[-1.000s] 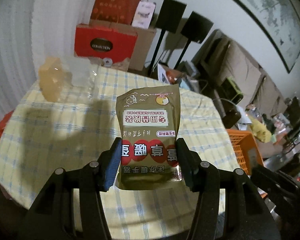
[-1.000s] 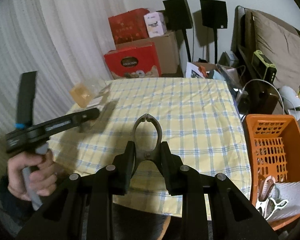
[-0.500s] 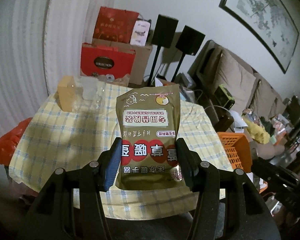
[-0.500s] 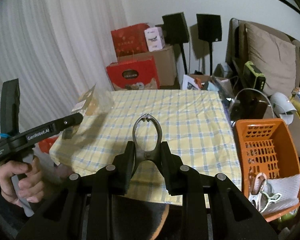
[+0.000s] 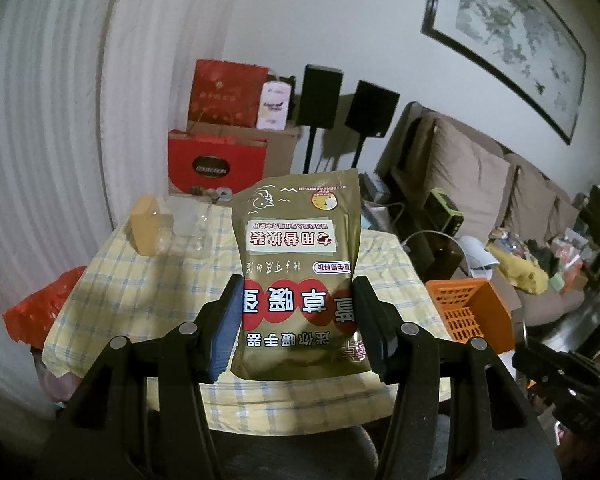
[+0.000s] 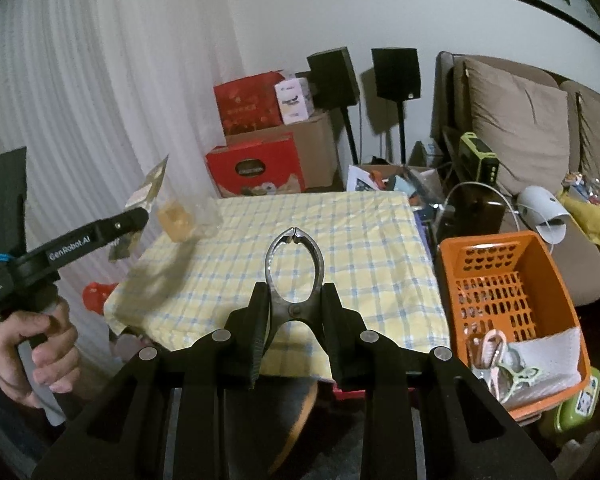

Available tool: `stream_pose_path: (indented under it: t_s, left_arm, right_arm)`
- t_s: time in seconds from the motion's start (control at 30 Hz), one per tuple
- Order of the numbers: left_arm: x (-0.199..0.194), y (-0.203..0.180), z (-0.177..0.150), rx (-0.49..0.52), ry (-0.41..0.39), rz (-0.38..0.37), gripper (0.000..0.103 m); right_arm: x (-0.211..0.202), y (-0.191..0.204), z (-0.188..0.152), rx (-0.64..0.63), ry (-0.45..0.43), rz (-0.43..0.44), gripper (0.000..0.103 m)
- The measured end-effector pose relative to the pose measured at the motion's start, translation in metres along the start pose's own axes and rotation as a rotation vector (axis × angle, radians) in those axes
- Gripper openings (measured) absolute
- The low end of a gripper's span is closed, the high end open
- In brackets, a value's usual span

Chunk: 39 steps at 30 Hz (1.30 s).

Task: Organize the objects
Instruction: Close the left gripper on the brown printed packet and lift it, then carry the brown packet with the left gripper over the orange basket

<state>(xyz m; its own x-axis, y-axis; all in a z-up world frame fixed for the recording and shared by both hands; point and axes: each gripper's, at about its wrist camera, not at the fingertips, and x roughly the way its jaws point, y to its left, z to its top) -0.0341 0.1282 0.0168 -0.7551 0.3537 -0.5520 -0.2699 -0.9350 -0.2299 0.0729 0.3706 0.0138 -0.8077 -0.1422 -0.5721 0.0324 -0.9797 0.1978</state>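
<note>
My left gripper [image 5: 298, 322] is shut on a gold pouch [image 5: 300, 248] with red circles and white print, held upright in the air in front of the table. From the right wrist view that gripper [image 6: 134, 220] shows at the left, a hand around its handle, with the pouch [image 6: 148, 188] seen edge-on. My right gripper [image 6: 294, 320] is shut on metal pliers [image 6: 294, 264], whose closed tips point toward the checked table [image 6: 340, 224]. An orange basket [image 6: 512, 292] stands to the right of the table and holds a white cloth and some clips.
A tan block in clear wrapping [image 5: 148, 230] sits at the table's far left corner. Red boxes [image 6: 256, 168], cardboard and two black speakers on stands [image 6: 396, 74] are behind the table. A sofa with cushions [image 6: 516, 128] and clutter fills the right. White curtains [image 6: 80, 100] hang on the left.
Both grippers have pulled back and risen from the table, so it looks smaller and farther off. The pouch and the pliers stay gripped as before.
</note>
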Motion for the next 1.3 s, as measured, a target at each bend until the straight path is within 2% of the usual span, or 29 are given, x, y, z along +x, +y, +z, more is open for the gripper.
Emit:
stream_pose_path:
  t_s: [0.3,0.43,0.53,0.67,0.8,0.93,1.13,1.2,1.3]
  left_arm:
    - [-0.008,-0.015,-0.003,0.021,0.001,0.0,0.051]
    - [-0.017,-0.025,-0.002,0.046,-0.018,-0.001,0.051]
    - [-0.02,-0.029,-0.003,0.047,-0.029,0.003,0.051]
    - [-0.019,-0.037,-0.004,0.047,-0.025,-0.001,0.051]
    - [-0.022,-0.049,-0.001,0.071,-0.02,0.003,0.051]
    - [-0.027,-0.06,0.0,0.084,-0.042,0.011,0.051]
    - [-0.023,-0.078,-0.007,0.118,-0.038,0.015,0.051]
    - [-0.022,-0.081,-0.01,0.12,-0.042,0.019,0.051]
    - [-0.016,-0.083,-0.016,0.116,-0.034,0.016,0.051]
  right_arm:
    - [-0.024,-0.02,-0.022,0.015,-0.02,-0.025,0.026]
    - [-0.039,-0.033,-0.033,-0.018,-0.024,-0.052,0.026]
    - [-0.05,-0.045,-0.045,-0.044,-0.014,-0.091,0.026]
    - [-0.062,-0.06,-0.064,-0.029,-0.013,-0.097,0.026]
    - [-0.077,-0.075,-0.074,-0.033,-0.052,-0.067,0.026]
    - [-0.089,-0.098,-0.077,-0.007,-0.086,-0.099,0.026]
    - [-0.105,-0.145,-0.088,0.097,-0.239,-0.098,0.026]
    - [-0.1,-0.16,-0.096,0.147,-0.24,-0.084,0.026]
    - [-0.092,-0.169,-0.102,0.155,-0.222,-0.118,0.026]
